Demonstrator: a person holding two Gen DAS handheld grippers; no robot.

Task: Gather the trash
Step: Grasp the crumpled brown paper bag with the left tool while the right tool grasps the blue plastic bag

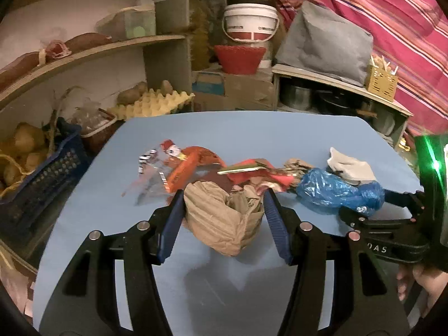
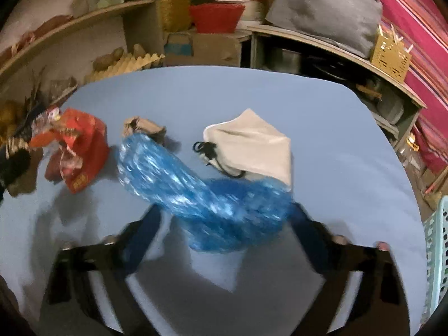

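Left wrist view: left gripper [image 1: 224, 196] clamped on a crumpled brown paper bag [image 1: 224, 221], low centre of frame, blue pads pressing both sides of it. Bag appears lifted clear of the blue table [image 1: 280, 131], with a shadow under it. Rest of the trash sits in a row across mid-frame: clear wrapper [image 1: 148, 173] at left, orange carton [image 1: 184, 168] beside it, red packaging [image 1: 252, 173] behind the bag, blue plastic bag [image 1: 336, 193] at right, white cloth pouch [image 1: 350, 168] just behind that. Right gripper [image 1: 372, 204] enters from the right edge, fingertips at the blue plastic bag; part of a hand [image 1: 420, 282] shows at lower right. Shelves with potatoes and an egg tray [image 1: 151, 103] upper left, stacked buckets upper centre.

Right wrist view: blurred. Right gripper [image 2: 224, 210] has the blue plastic bag [image 2: 210, 198] between its fingers, centre to lower centre of frame. Right finger touches the bag; left finger looks apart from it, so can't tell from the blur whether it actually grips. White cloth pouch [image 2: 252, 142] with black drawstring just above, partly under the bag's right end. Red packaging [image 2: 81, 154] at left, small brown paper scrap [image 2: 142, 128] between it and the bag. Pale green basket [image 2: 436, 252] at right edge.
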